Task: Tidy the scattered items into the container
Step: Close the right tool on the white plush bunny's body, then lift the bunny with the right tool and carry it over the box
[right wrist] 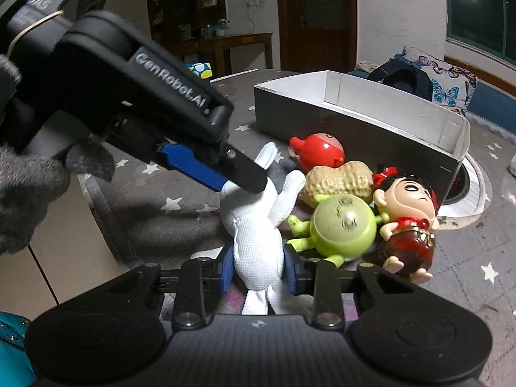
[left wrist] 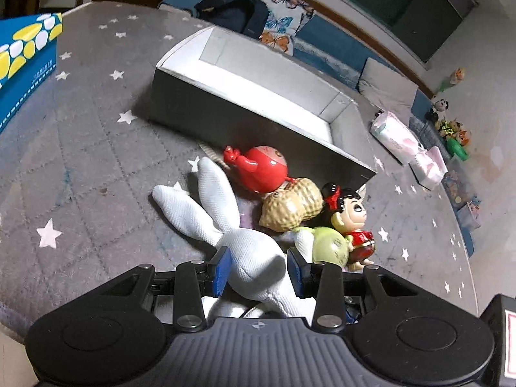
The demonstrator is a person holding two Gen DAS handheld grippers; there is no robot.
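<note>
A white plush rabbit (left wrist: 245, 251) lies on the grey star-patterned mat (left wrist: 80, 161). My left gripper (left wrist: 258, 267) is shut on the rabbit's head, with the ears pointing away. My right gripper (right wrist: 258, 267) is shut on the rabbit's body (right wrist: 254, 254); the left gripper (right wrist: 225, 174) shows there at the rabbit's head. Beside the rabbit lie a red round toy (left wrist: 264, 167), a peanut toy (left wrist: 290, 208), a green one-eyed monster (right wrist: 342, 225) and a girl figurine (right wrist: 406, 219). The grey open box (left wrist: 258, 96) stands just beyond them, with nothing seen inside.
A blue and yellow box (left wrist: 25, 64) sits at the mat's far left. A backpack (left wrist: 232, 9) and butterfly cushion (left wrist: 283, 19) lie behind the grey box. Packets (left wrist: 403, 142) and small figures (left wrist: 451, 129) line the right side by the wall.
</note>
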